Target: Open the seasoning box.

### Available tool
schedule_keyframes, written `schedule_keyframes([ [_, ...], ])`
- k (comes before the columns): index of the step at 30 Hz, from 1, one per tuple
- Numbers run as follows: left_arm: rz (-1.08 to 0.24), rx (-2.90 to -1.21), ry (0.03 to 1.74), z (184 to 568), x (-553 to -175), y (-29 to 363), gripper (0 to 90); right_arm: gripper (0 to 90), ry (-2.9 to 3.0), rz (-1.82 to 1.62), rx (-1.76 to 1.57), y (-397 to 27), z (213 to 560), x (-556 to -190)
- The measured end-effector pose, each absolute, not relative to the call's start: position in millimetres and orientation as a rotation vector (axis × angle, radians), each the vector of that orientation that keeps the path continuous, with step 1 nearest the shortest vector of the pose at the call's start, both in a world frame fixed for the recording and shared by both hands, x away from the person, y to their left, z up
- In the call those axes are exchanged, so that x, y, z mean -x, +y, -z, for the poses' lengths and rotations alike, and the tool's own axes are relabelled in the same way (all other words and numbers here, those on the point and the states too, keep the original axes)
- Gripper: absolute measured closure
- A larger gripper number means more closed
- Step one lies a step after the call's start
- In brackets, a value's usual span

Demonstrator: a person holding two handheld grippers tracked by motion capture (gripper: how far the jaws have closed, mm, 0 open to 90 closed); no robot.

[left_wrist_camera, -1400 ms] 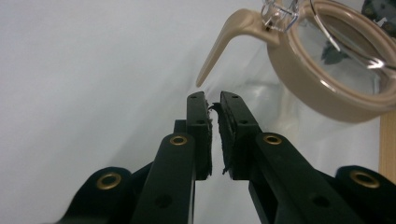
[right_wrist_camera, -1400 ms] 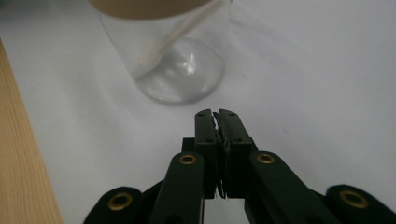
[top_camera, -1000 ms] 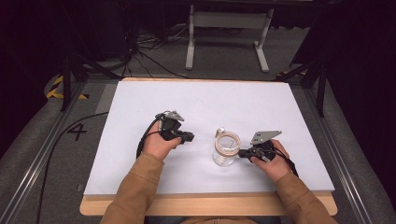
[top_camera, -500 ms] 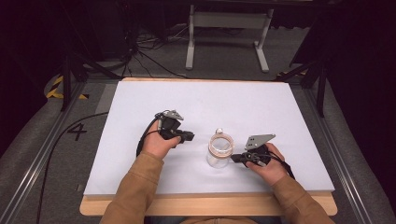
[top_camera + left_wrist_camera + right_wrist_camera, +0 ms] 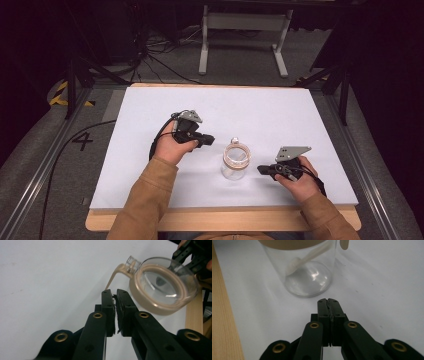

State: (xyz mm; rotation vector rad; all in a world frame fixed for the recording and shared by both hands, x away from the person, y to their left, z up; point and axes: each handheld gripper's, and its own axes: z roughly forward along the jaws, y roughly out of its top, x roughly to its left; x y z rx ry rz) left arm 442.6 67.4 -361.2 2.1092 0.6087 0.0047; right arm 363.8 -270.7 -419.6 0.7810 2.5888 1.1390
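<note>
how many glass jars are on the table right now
1. The clear glass jar with a beige lid ring stands upright on the white table, near the front edge, between the left tool and the right tool. Neither touches it.

Left tongs (image 5: 212, 140) have just been closing on nothing; right tongs (image 5: 261, 170) pressed together.

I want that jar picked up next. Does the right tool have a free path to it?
Probably yes: the right tool points at the glass jar across bare table, nothing between them, but its jaws are shut.
</note>
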Motion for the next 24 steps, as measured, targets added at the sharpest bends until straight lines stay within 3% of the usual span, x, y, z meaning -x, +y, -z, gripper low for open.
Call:
schedule_keyframes([
  [14, -0.026, -1.958, 0.538, 366.3, -451.1, 13.0, 89.6, 89.8, 2.553, -1.164, -0.826, -279.7, 419.8, -342.2],
  [24, -0.052, -1.975, 0.548, 372.1, -451.3, 9.0, 89.4, 89.6, 2.555, -1.18, -0.803, -278.2, 418.4, -341.6],
])
